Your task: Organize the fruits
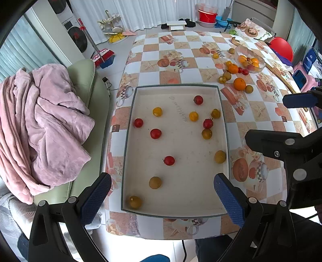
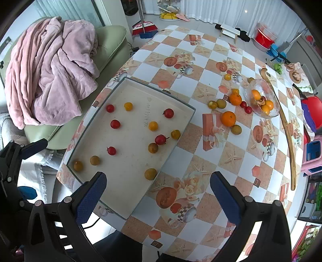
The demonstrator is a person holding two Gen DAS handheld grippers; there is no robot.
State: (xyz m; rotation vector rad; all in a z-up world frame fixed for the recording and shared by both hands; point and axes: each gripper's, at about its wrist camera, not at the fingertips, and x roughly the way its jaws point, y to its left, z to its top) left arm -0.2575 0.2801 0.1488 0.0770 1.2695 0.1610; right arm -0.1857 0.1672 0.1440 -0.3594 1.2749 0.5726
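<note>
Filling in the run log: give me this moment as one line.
left gripper: open, empty, over tray | right gripper: open, empty, at tray edge | small fruit in tray | oranges on table | bowl holds fruit

A pink blanket (image 1: 42, 125) is lying crumpled over a pale green sofa (image 1: 84, 80) just beside the table (image 1: 181, 52), which is wearing a checked cloth printed with starfish and fruit. A red-headed broom (image 1: 100, 54) is leaning near white curtains (image 1: 140, 12). Red and blue buckets (image 1: 208, 17) are sitting on the tiled floor beyond a small white stool (image 1: 177, 25), while a red chair (image 1: 281, 48) is standing at the table's far right.
</note>
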